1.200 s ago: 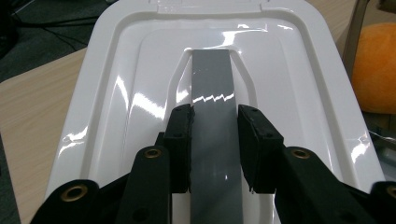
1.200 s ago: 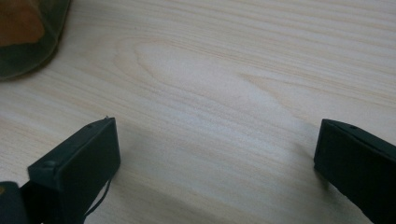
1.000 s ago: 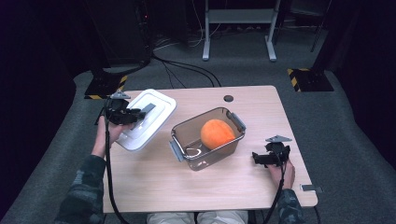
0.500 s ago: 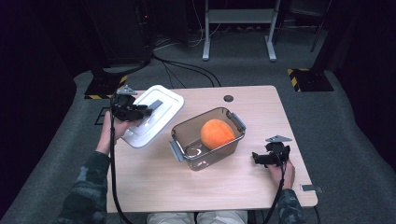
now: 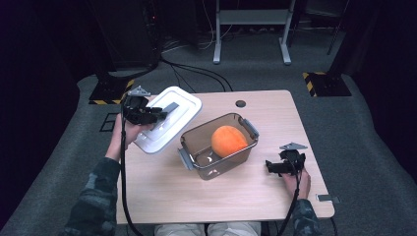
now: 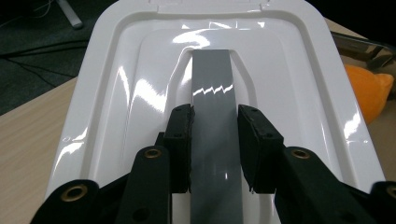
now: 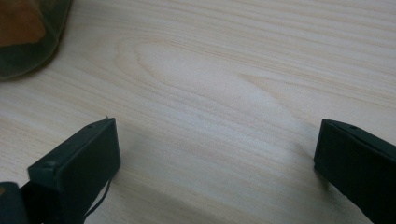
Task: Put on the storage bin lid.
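The left hand-held gripper [image 6: 215, 144] clamps the grey handle [image 6: 215, 93] of the white lid [image 6: 116, 107].

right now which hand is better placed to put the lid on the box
Left. The left gripper is shut on the white lid's grey handle, beside the box with the orange fruit. The right gripper is open over bare table.

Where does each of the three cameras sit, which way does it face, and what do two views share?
High view: above the table's near side, looking forward and down; forearms and both hand-held grippers show.
Left gripper view: rides the left hand-held gripper, looking along jaws shut on the grey handle of the white plastic lid.
Right gripper view: rides the right hand-held gripper, jaws open over the wooden table.
Shared: the orange ball shows in the high and left gripper views.
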{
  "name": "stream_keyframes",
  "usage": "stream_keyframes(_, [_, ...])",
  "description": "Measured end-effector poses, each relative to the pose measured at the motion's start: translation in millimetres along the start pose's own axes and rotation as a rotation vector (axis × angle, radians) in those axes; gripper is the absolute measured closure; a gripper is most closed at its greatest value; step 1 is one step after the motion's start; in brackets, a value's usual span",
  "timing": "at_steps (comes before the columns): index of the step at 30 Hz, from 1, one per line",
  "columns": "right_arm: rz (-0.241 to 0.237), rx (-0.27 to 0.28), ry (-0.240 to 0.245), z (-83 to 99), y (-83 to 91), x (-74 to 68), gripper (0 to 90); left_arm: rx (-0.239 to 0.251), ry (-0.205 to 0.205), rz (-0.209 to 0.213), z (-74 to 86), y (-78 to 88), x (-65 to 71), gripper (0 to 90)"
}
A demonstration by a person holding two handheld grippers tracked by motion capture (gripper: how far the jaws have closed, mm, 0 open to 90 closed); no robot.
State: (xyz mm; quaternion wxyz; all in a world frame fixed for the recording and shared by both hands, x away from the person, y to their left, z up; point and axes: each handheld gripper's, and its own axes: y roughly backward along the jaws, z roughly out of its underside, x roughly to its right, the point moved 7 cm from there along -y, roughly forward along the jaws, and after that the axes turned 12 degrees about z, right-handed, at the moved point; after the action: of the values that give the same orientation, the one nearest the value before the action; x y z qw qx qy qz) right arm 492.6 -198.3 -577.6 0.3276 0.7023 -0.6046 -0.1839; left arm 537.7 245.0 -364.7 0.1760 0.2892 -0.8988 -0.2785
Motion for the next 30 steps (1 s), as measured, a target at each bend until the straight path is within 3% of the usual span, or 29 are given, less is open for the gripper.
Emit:
stream_keyframes(15, [0.001, 0.001, 0.001, -0.1, -0.1, 0.1, 0.0, -0.008, -0.04, 0.046, -13.0, -12.9, 18.6, 66.6])
stream_keyframes(30, [0.0, 0.0, 0.0, 0.0, 0.0, 0.0, 0.0, -0.031, -0.076, 0.096, -23.7, -39.4, 44.5, 66.6])
